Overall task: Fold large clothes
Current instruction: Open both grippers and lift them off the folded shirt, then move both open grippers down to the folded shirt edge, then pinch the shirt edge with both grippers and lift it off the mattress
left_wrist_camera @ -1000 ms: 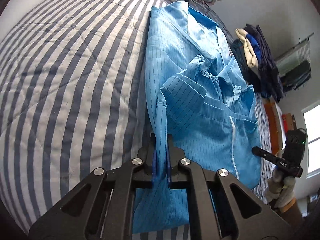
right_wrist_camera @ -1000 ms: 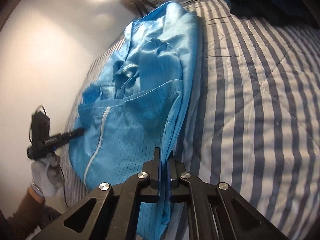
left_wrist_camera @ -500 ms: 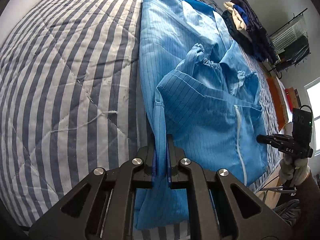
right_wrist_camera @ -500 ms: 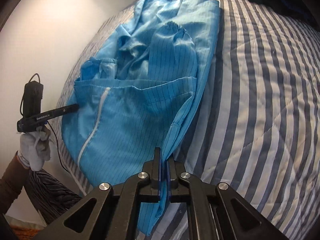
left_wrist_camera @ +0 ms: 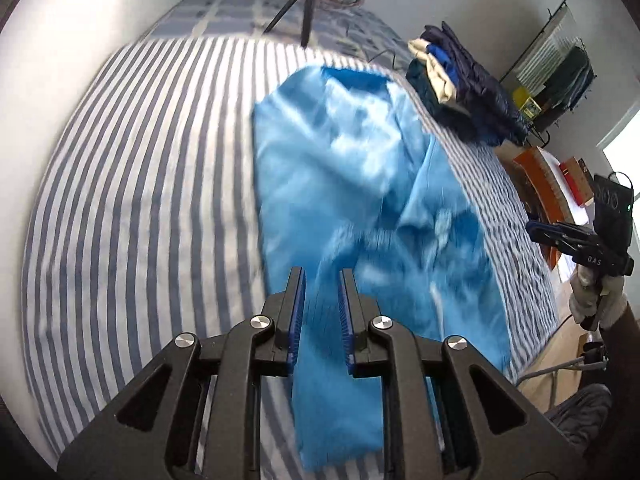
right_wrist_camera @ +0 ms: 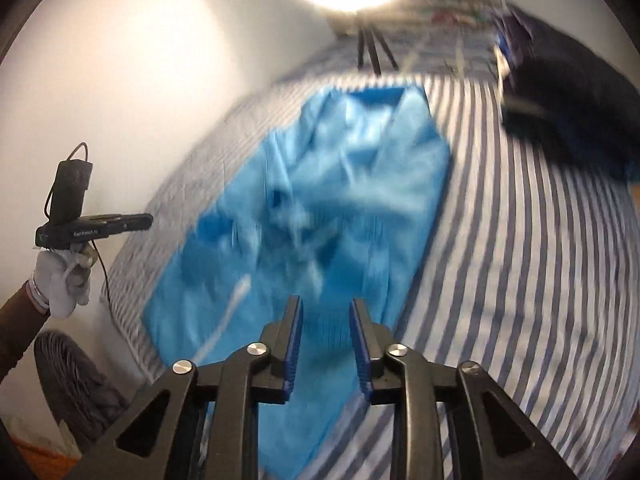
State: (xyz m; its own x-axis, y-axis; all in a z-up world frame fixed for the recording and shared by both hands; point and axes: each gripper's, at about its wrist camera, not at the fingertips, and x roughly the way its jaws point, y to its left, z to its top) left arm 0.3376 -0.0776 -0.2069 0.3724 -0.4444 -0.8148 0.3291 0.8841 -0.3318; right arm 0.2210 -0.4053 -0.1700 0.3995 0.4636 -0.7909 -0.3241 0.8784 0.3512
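left wrist: above bed's [left_wrist_camera: 132,184] near edge, facing headward | right wrist: same | shared: blue garment [left_wrist_camera: 340,184]

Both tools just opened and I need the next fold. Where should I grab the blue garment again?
Probably the near hem corners of the blue garment, which hang over the edge of the striped bed. Come from the foot, left tool and right tool on their own sides; the loose overhang lets the jaws close around it.

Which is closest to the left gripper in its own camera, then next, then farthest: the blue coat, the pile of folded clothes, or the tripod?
From the left gripper:
1. Blue coat, straight ahead on the striped bed, its hem between the open fingers.
2. Pile of folded clothes, farther back, on the right.
3. Tripod, farthest, at the bed's far end.
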